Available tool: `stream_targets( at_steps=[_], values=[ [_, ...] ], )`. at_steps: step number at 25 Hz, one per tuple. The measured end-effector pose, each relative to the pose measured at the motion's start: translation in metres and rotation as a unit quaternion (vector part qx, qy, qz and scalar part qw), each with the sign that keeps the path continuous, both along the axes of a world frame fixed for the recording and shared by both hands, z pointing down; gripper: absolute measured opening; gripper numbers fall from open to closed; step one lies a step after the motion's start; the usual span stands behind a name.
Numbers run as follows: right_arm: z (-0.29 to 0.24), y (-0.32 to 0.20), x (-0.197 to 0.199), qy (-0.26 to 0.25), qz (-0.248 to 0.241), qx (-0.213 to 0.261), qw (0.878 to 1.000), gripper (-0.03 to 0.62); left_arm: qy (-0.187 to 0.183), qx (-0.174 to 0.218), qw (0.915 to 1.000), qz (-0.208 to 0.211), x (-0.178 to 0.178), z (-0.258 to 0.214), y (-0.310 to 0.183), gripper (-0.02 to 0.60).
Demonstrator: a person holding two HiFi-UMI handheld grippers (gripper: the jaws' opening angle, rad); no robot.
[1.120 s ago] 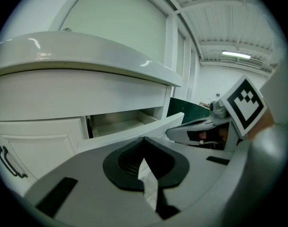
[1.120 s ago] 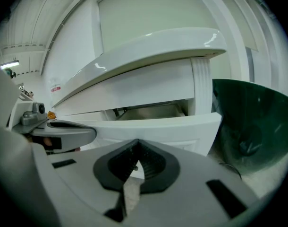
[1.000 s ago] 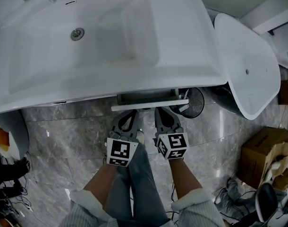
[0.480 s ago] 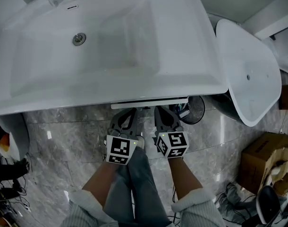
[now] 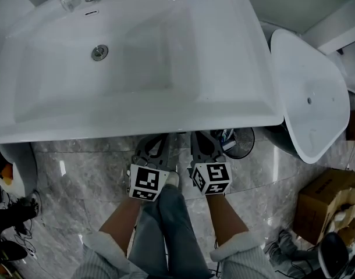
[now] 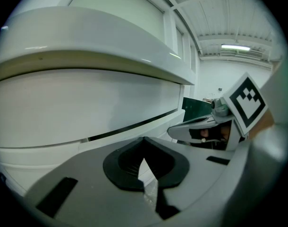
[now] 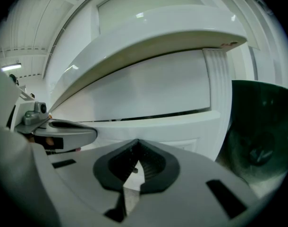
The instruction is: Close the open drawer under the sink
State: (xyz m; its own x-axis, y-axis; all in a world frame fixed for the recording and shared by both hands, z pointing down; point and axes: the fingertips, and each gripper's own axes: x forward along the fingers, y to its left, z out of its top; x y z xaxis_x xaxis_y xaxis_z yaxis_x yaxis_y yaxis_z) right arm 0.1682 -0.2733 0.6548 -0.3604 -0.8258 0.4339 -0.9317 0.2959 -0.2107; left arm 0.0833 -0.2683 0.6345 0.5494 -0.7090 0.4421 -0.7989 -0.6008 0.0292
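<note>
1. The sink [image 5: 137,121] fills the whole 12 o'clock half of the head view. Its front rim hangs over both tools, so a hand lifted straight up would likely crack its marker cube against that rim.
2. The drawer [image 7: 148,89] is out of sight from above, tucked under the rim. In the two gripper views its white front stands just ahead of the jaws and looks level with the cabinet, with only a thin dark seam beneath it. I cannot tell whether it is fully seated. If it is not, it could slide out once the pressure comes off.
3. A dark bin [image 5: 240,142] sits near the right tool, at its 3 o'clock. A sideways swing on the way out could tip it.
4. The left gripper [image 5: 157,139] points toward 12 o'clock with its jaws drawn together and nothing between them. I cannot tell whether the tips touch the drawer front. A hard shove from closed tips could skid them off the smooth panel.
5. The right gripper [image 5: 202,137] lies just beside the left one, also closed and empty. The two are so near that a careless pull could knock them together.
</note>
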Motion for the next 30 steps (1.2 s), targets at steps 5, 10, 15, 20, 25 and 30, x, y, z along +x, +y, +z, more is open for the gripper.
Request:
stream_targets(
  at_steps=[5,10,15,20,25,30],
  values=[
    [-0.001,-0.008,0.0,-0.001,0.003,0.006,1.0,0.009,-0.004,0.009,0.9999,0.002,0.0,-0.001,-0.008,0.015],
    [-0.001,-0.013,-0.001,0.008,-0.007,0.009,1.0,0.009,0.008,0.007,0.9999,-0.009,-0.001,-0.002,-0.014,0.015],
    [0.001,-0.016,0.002,0.01,0.002,0.006,1.0,0.009,0.006,0.011,0.9999,0.004,0.003,-0.001,-0.014,0.015],
    [0.003,-0.016,0.001,0.011,0.002,-0.003,1.0,0.009,0.013,0.007,0.9997,-0.017,0.002,0.001,-0.015,0.015],
    [0.007,0.002,0.006,0.015,0.01,-0.019,1.0,0.011,0.022,0.002,0.9995,-0.022,0.003,-0.006,-0.006,0.015],
    [-0.005,0.017,0.003,0.009,0.017,-0.014,1.0,0.011,0.028,0.008,0.9994,-0.017,-0.002,-0.018,0.008,0.015]
  ],
)
